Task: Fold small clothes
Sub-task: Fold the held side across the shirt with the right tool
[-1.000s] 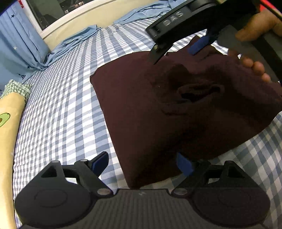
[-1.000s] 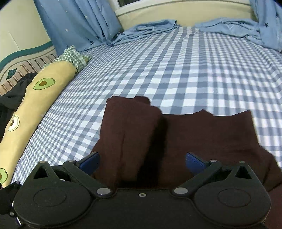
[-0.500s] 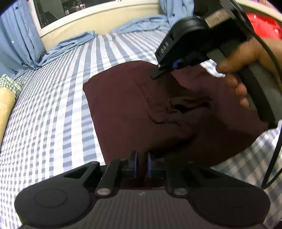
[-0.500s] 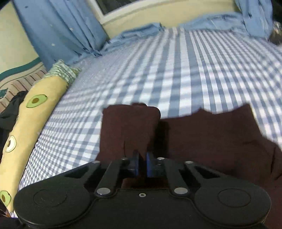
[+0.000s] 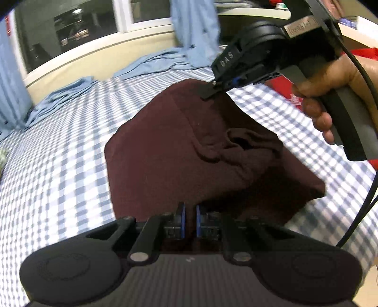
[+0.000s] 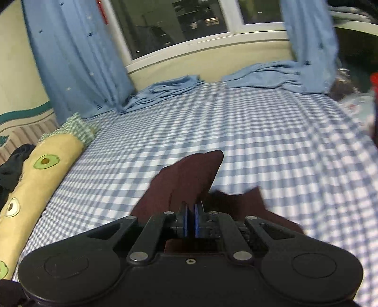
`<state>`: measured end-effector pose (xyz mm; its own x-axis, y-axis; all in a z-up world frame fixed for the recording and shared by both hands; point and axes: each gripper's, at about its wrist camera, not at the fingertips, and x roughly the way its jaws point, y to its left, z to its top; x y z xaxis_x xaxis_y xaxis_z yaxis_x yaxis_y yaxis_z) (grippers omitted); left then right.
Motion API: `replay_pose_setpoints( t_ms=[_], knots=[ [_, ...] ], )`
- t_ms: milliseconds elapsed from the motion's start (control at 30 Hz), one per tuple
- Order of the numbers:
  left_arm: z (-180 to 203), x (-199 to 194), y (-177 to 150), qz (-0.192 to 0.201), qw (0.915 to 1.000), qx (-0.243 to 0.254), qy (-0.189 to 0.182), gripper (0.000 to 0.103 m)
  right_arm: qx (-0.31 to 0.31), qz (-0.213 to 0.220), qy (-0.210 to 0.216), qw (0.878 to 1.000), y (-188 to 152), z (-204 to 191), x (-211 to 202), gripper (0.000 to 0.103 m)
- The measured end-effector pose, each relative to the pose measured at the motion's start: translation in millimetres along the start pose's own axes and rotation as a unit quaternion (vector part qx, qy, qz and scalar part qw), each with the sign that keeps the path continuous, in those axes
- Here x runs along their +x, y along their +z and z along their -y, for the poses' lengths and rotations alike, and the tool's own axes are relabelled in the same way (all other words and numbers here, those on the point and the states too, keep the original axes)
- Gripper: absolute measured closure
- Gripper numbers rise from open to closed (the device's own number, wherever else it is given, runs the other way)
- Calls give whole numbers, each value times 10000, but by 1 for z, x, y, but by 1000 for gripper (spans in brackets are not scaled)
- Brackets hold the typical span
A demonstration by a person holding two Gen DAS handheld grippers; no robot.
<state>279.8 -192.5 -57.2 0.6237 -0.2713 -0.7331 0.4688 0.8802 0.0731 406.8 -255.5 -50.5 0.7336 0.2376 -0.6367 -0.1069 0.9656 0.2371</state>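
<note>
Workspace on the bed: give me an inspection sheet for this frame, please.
Surface: blue checked sheet.
Job's things: dark maroon garment, partly raised off the sheet.
Clutter: avocado-print bolster; dark cloth behind it.
Grippers: left gripper and right gripper both shut on the garment's edge.
Cables: black cable hanging from the right gripper's handle.
Surroundings: blue curtains, dark window.

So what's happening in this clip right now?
A person is folding a dark maroon garment on a blue-checked bed sheet. Both handheld grippers have their jaws shut on the cloth: the left gripper at the near edge, the right gripper at another edge, which is lifted off the sheet. The fold isn't finished.
</note>
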Motion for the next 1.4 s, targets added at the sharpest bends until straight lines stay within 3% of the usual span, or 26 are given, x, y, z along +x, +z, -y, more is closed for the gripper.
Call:
replay_pose_setpoints(
  t_ms=[200, 367, 500, 700, 767, 833, 867, 1000, 1100, 1167, 1300, 1400],
  knots=[
    [35, 3, 7, -33, 9976, 531, -446, 96, 227, -10, -475, 9986, -19, 51, -34, 98],
    [63, 22, 13, -288, 9930, 891, -717, 96, 579, -190, -863, 9944, -42, 94, -44, 98],
    [77, 38, 13, -590, 9904, 961, -804, 94, 868, -477, -1015, 9899, -60, 117, -30, 98],
    [80, 38, 18, -741, 9910, 775, -800, 90, 595, -604, -1119, 9901, -68, 116, -16, 95],
    [79, 36, 21, -731, 9920, 739, -711, 82, 415, -577, -1139, 9909, -69, 112, -14, 95],
    [79, 30, 23, -720, 9925, 690, -709, 47, 261, -563, -1188, 9910, -71, 109, -12, 95],
    [76, 22, 25, -651, 9934, 629, -700, 41, 207, -568, -1214, 9908, -71, 107, -10, 95],
    [62, -2, 29, -430, 9965, 434, -577, 38, 249, -606, -1234, 9902, -73, 112, -2, 95],
    [42, -15, 31, -289, 9995, 40, -144, 16, 372, -629, -1190, 9902, -76, 117, -2, 95],
    [24, -18, 31, -207, 9992, -292, 200, 11, 406, -594, -1152, 9907, -77, 118, -3, 95],
    [-17, -7, 32, -456, 9919, -1113, 417, 9, 246, -571, -1249, 9902, -80, 112, -6, 93],
    [-46, 10, 28, -759, 9805, -1794, 265, 10, 52, -559, -1328, 9896, -82, 110, -7, 95]
  ],
)
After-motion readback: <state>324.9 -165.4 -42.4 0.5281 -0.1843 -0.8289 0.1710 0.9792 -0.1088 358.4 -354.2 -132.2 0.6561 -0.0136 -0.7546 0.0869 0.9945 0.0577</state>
